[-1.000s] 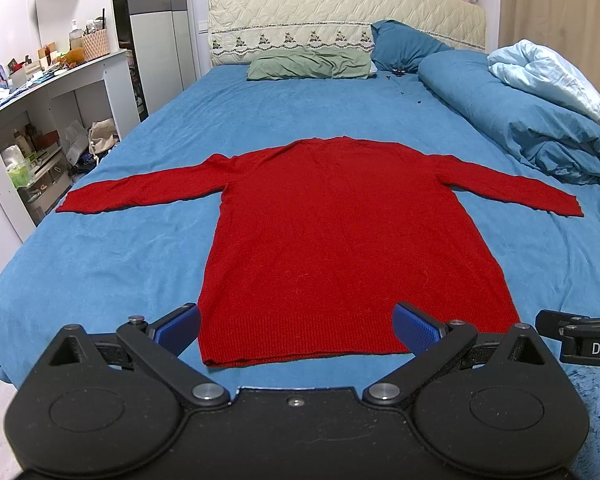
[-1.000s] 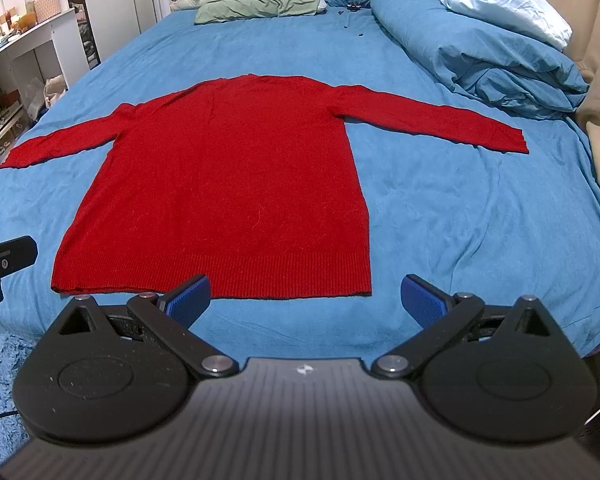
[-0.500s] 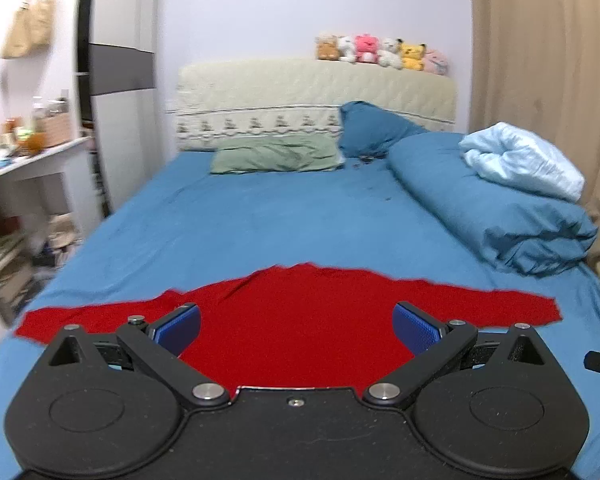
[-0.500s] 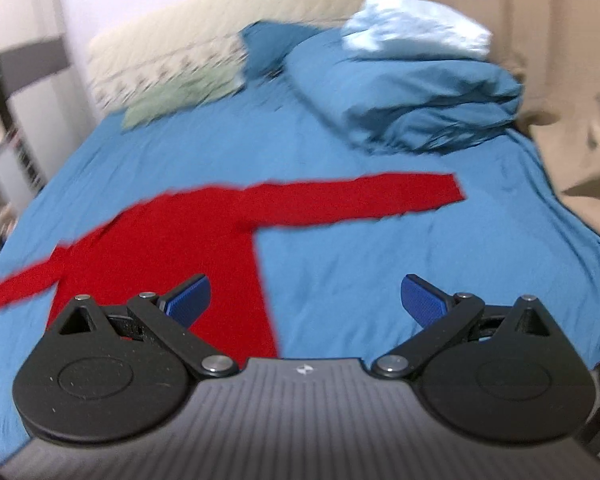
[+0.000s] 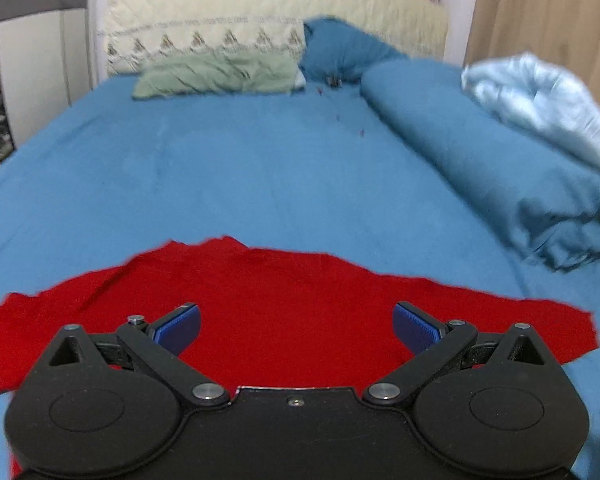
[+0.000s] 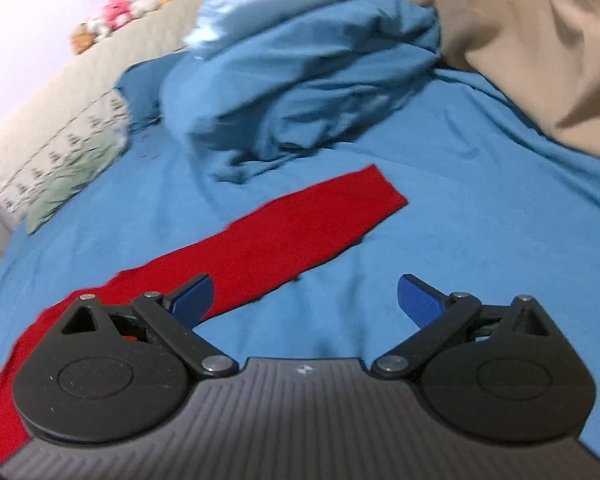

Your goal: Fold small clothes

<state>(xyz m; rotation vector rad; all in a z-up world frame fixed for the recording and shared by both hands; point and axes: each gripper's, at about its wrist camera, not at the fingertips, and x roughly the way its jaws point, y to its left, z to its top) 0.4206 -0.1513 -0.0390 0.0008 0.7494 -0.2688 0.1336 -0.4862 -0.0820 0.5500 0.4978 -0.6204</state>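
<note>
Both tongs spread, gripping nothing: left tongs (image 5: 296, 330) over red sweater (image 5: 284, 296); right tongs (image 6: 305, 300) beside sleeve (image 6: 300, 224).

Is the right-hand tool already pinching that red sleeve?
No, the right gripper has its jaws spread wide above the red sleeve, gripping nothing.

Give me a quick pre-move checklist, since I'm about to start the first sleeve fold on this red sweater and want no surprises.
1. Left claw open and empty: ok.
2. Right claw open and empty: ok.
3. Red sweater lying flat on the blue bed sheet: ok for the parts in view; the hem is hidden.
4. Right sleeve stretched out straight, cuff free of the rolled duvet: ok.
5. Right claw lined up on the sleeve: not ok, only its left finger is over it.
6. Left sleeve's cuff position: cannot tell, out of frame.
</note>
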